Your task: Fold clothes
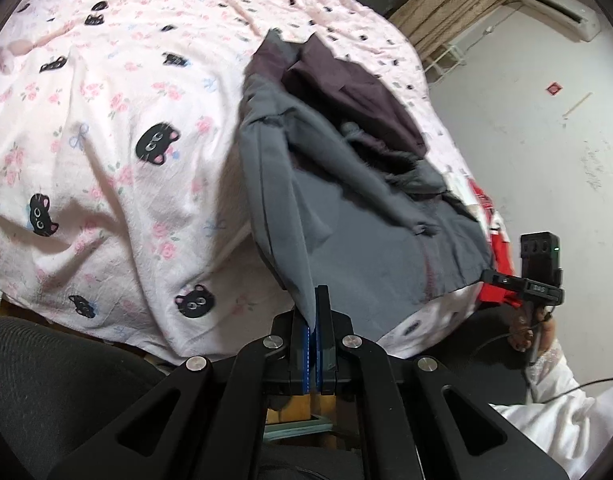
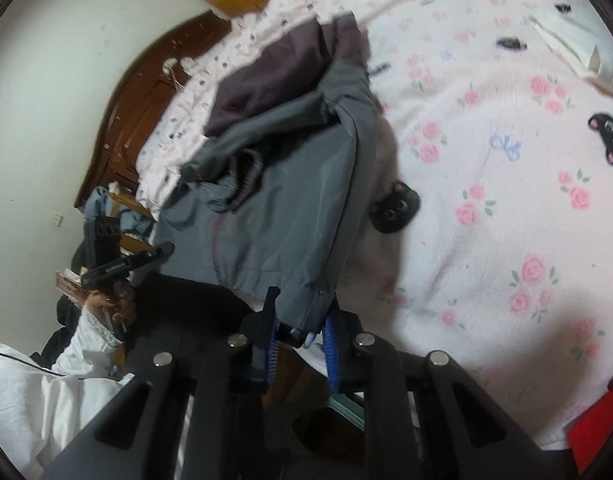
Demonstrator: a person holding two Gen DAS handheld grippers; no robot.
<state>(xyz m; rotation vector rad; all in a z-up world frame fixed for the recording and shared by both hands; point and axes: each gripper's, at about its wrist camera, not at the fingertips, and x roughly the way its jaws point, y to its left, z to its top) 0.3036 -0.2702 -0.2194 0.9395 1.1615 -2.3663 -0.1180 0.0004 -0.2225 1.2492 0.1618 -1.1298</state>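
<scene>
Grey woven garment (image 1: 370, 248) held by two corners over a pink cat-print bed cover (image 1: 118, 128), ready for a fold.

Left tongs (image 1: 315, 312) are clenched on one hem corner; right tongs (image 2: 302, 320) have the opposite corner between their blue pads, though whether those pads press is unclear. Gripping both corners likely tensions the near edge. The garment lies toward 1 o'clock in the left wrist view, partly covering a dark purple cloth (image 1: 358, 92). Its far end is bunched, its type unreadable; a red object (image 1: 496, 252) is mostly hidden.

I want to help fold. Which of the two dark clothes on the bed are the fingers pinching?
The grey garment, nearest you, its hem pinched in both grippers. The dark purple one lies farther up the bed, untouched.
</scene>
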